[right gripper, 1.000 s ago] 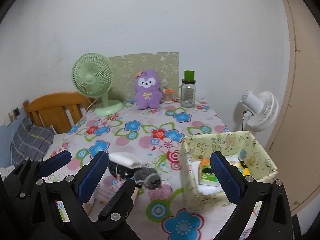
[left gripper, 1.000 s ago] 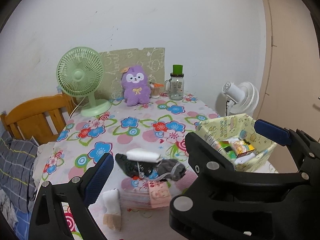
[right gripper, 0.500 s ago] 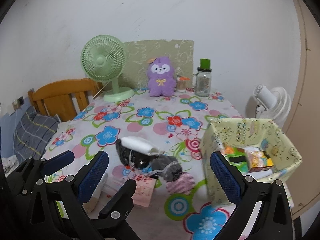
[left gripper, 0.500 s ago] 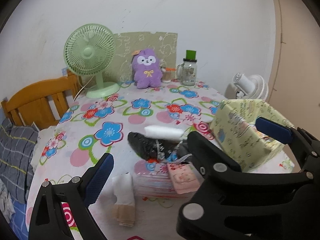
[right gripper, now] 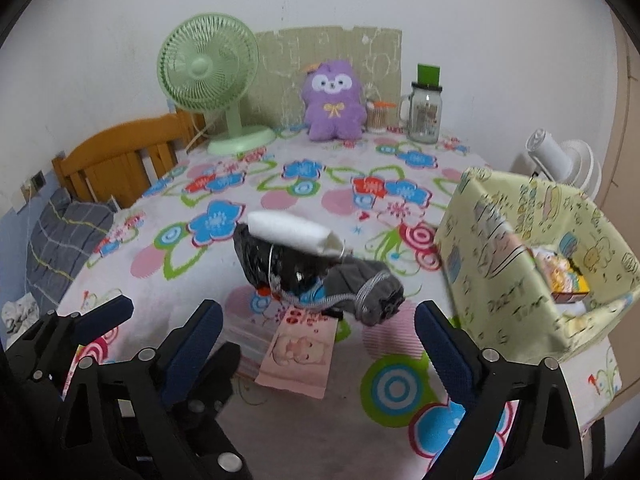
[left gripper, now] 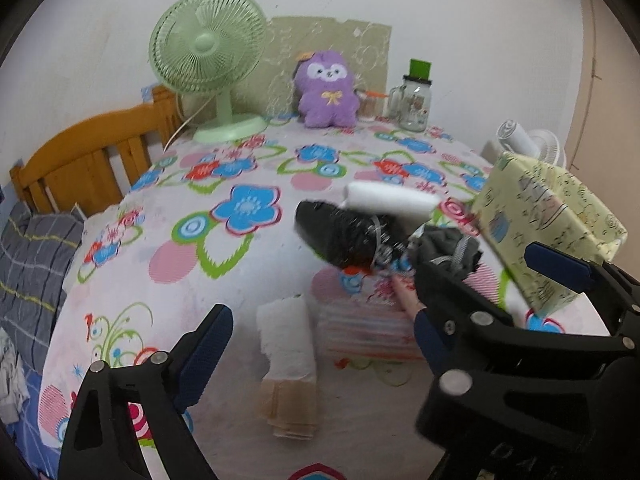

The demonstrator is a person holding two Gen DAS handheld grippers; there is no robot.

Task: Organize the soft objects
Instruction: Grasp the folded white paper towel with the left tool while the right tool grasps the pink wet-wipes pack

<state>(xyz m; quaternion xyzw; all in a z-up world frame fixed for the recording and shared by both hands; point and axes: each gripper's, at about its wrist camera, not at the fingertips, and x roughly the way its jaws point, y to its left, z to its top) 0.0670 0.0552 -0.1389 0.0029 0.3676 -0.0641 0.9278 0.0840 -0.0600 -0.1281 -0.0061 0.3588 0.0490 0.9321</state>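
- Two hand-held grippers over the bench [left gripper: 248,280]: left hand-held gripper [left gripper: 320,340], right hand-held gripper [right gripper: 318,330], jaws apart, just closing slightly, nothing between.
- Yellow box [right gripper: 520,272] at right.
- Rolled white towel [left gripper: 286,340] directly ahead of left, long axis pointing away; nearer left.

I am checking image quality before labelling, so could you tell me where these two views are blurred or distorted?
Left wrist view: strong fisheye bending with dark corners; the black sock bundle and yellow fabric box are smeared, while the green fan is fairly crisp. Right wrist view: the same bowing; the box edges are soft and the white roll is slightly blurred. Flat, even light in both, no glare.
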